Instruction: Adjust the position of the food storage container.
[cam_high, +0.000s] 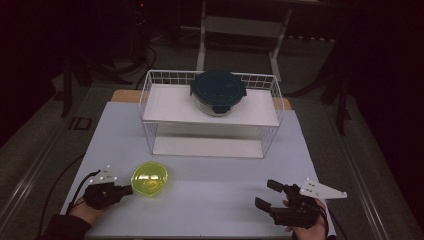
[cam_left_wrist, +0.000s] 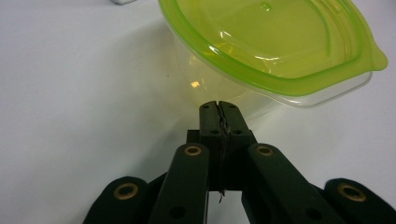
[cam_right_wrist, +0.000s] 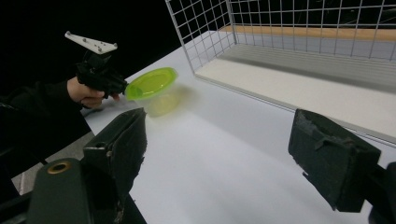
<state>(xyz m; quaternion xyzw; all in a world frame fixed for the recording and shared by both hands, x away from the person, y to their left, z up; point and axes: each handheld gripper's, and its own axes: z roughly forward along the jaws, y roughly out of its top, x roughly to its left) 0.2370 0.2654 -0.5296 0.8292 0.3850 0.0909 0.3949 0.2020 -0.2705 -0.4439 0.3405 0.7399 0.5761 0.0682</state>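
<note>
Left gripper (cam_left_wrist: 218, 105): jaws pressed together, nothing between them; tips just short of the tub's clear wall.
Tub (cam_left_wrist: 275, 51): green-lidded, right ahead of the left gripper, tilted, lid on.
Right gripper (cam_high: 268, 194): jaws wide apart, holding nothing, well apart from the tub.
Rack (cam_high: 150, 95): beyond both grippers; a dark-lidded bowl (cam_high: 218, 90) sits on top.
Progress: early, by my reading; tub not gripped, grasp and any placing remain.
</note>
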